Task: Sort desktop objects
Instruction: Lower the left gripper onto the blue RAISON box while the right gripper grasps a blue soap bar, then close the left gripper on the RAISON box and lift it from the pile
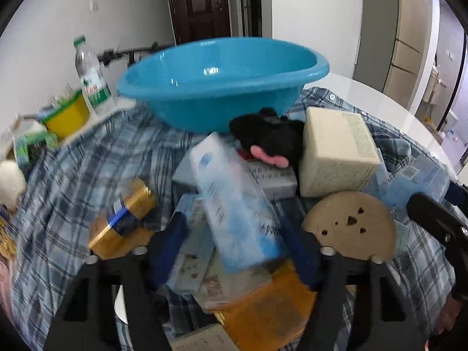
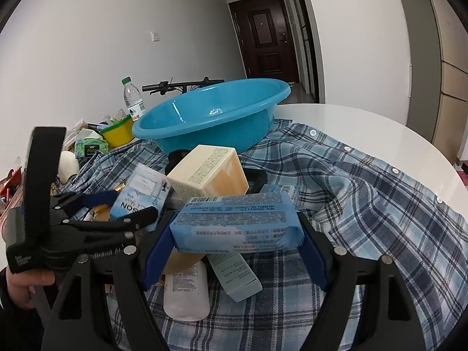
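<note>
Both grippers grasp packs above the cluttered plaid cloth.
The left gripper (image 1: 234, 239) clamps its blue fingers (image 1: 171, 245) on a pale blue box (image 1: 234, 201); the right gripper (image 2: 234, 237) squeezes a blue wipes pack (image 2: 237, 225) on both ends, near the blue basin (image 2: 210, 114).

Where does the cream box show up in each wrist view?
Left wrist: cream box right of centre, before the blue basin.
Right wrist: cream box near centre, below the basin.
Shared landmark: the basin, behind the box in both.
</note>
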`<state>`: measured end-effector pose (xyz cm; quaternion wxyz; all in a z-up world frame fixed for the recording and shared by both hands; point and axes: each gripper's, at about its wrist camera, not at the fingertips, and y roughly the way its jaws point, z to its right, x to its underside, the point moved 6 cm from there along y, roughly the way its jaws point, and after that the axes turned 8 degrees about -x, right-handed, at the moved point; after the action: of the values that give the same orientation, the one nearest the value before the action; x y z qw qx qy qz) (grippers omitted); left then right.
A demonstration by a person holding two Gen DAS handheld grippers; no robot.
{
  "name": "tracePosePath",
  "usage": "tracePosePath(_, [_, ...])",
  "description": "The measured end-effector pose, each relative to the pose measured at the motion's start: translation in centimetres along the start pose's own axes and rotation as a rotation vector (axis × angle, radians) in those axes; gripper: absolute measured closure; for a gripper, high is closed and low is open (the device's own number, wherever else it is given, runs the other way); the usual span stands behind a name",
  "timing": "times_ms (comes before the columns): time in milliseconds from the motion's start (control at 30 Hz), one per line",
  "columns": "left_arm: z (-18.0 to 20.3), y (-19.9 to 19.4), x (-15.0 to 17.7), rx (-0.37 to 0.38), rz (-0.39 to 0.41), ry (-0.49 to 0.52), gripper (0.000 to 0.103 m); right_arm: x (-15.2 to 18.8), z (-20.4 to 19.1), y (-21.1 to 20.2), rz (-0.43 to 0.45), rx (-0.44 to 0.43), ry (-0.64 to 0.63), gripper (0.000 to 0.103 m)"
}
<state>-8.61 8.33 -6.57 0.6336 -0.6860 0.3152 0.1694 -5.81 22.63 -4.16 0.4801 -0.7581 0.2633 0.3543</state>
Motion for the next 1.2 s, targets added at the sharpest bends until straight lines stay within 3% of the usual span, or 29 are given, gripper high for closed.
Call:
tracePosePath(133, [-1.1,-1.2,0.9,0.028,0.005,-0.021,0.058,0.1,0.0,0.0,0.000,-0.001,0.003,0.026])
tracePosePath(233, [-2.1,-2.3,1.6,0.069,-0.004,-0.060,0.063,0.2,-0.2,0.1,-0.003,-0.007,0.002,0.026])
tracePosePath(367, [-2.1,-2.7,2.4,0.111,-0.018,-0.071,0.062,0.4,-0.8,0.5,-0.011,-0.031,-0.003,0.026])
tracePosePath(500, [-1.9,-2.3,2.4,0.129,-0.015,-0.091,0.016,0.6,-1.8,0.6,-0.021,-0.061,-0.022,0.026])
tracePosePath(567, [-2.0,-2.5,1.8,0.136,0.007,-0.115,0.015,0.7,-2.1,0.6,-0.023,-0.061,-0.033,0.026])
tracePosePath(633, [-2.1,-2.6,1.3,0.095,0.025,-0.100,0.015,0.8,-2.0,0.6,-0.025,-0.058,-0.032,0.026])
tracePosePath(800, [-0.6,-2.8,1.0,-0.052,0.073,0.080,0.015,1.0,-1.5,0.6,-0.027,-0.063,-0.007,0.026])
tracePosePath(933, [0.1,-2.2,1.7,0.044,0.022,0.056,0.015,1.1,-1.1,0.8,-0.033,-0.066,0.010,0.026])
tracePosePath(967, [0.1,-2.0,1.8,0.073,0.013,0.033,0.016,1.2,-1.1,0.8,-0.031,-0.067,0.011,0.026])
tracePosePath(1000, [0.0,-1.9,1.8,0.114,0.006,0.002,0.033,1.2,-1.1,0.8,-0.031,-0.067,0.011,0.026])
tracePosePath(1033, [-0.1,-1.6,1.9,0.158,-0.012,-0.031,0.060,1.2,-1.1,0.8,-0.032,-0.067,0.010,0.026])
tracePosePath(1067, [-0.3,-1.3,1.9,0.184,-0.034,-0.056,0.070,1.2,-1.1,0.8,-0.032,-0.068,0.009,0.026])
tracePosePath(1100, [-0.5,-1.1,1.9,0.217,-0.048,-0.089,0.078,1.2,-1.1,0.8,-0.033,-0.069,0.009,0.026])
tracePosePath(1200, [-0.5,-1.6,1.5,0.243,-0.019,-0.090,0.078,1.3,-1.0,0.8,-0.031,-0.070,0.015,0.026])
